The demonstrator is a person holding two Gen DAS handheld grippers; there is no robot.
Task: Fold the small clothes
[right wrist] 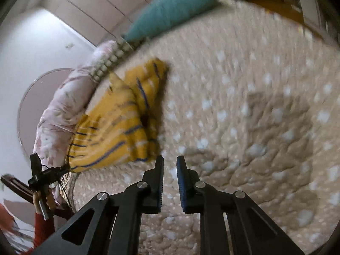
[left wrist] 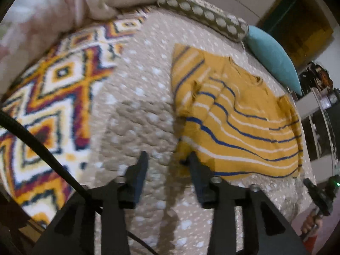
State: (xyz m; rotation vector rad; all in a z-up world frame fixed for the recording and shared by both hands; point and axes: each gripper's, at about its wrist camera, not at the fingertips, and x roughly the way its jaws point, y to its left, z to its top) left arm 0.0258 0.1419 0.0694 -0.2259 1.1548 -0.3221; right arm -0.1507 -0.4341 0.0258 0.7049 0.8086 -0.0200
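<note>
A small mustard-yellow garment (left wrist: 235, 114) with blue and white stripes lies partly folded on the beige spotted quilt (left wrist: 136, 110). My left gripper (left wrist: 169, 157) is open just above the quilt, its right finger at the garment's near left corner, holding nothing. In the right wrist view the garment (right wrist: 119, 123) lies to the left. My right gripper (right wrist: 170, 159) hovers over the bare quilt (right wrist: 244, 116) beside the garment's edge, jaws nearly closed with a narrow gap and nothing between them. The left gripper (right wrist: 40, 174) shows at the far left, its jaws unclear there.
A patterned orange, white and maroon blanket (left wrist: 48, 97) lies left of the garment. A teal pillow (left wrist: 274, 57), a spotted bolster (left wrist: 204, 12) and a pink floral bundle (left wrist: 70, 2) line the bed's far side. The other hand-held gripper (left wrist: 318, 193) shows at the right edge.
</note>
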